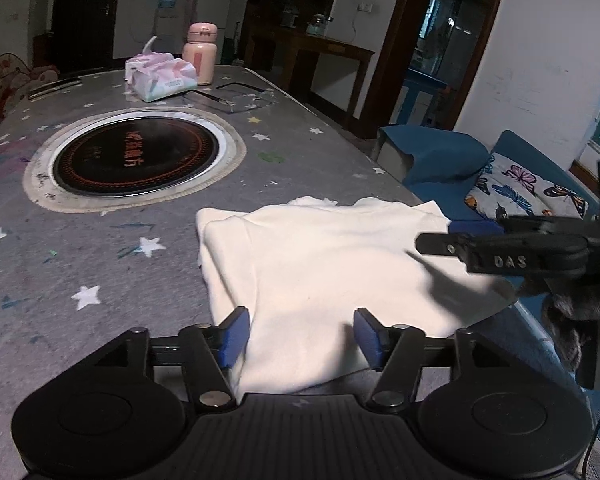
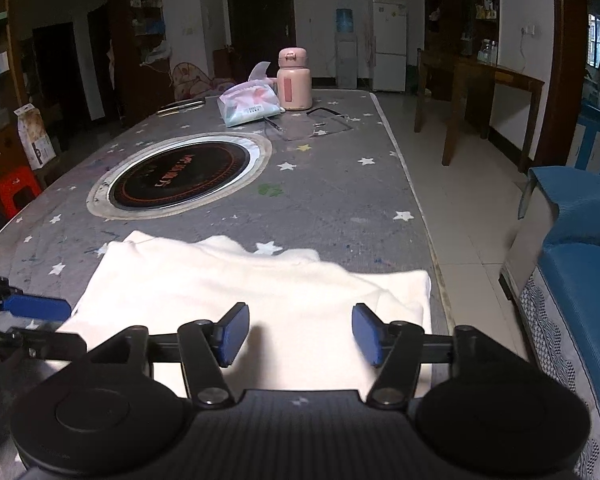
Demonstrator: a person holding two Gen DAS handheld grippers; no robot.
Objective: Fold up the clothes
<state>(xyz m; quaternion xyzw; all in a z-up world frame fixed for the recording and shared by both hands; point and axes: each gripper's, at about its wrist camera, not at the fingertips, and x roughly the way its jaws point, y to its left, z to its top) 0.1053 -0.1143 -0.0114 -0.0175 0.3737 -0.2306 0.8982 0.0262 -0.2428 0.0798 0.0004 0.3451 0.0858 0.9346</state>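
Observation:
A white garment (image 1: 320, 268) (image 2: 256, 300) lies folded into a flat rectangle at the near right corner of the grey star-patterned table (image 1: 100, 272) (image 2: 332, 208). My left gripper (image 1: 300, 336) hovers over its near edge, open, nothing between the blue pads. My right gripper (image 2: 300, 334) also stands open above the garment's near side, pads empty. In the left wrist view the right gripper (image 1: 500, 248) reaches in from the right, over the cloth's right edge. In the right wrist view a blue pad of the left gripper (image 2: 36, 306) shows at the left edge.
A round black induction cooktop (image 1: 136, 154) (image 2: 180, 174) is set into the table's middle. At the far end stand a tissue pack (image 1: 162, 78) (image 2: 250, 106), a pink flask (image 1: 200, 54) (image 2: 294, 80) and glasses (image 1: 240, 98) (image 2: 316, 122). A blue sofa (image 1: 460, 172) (image 2: 580, 264) borders the table's right edge.

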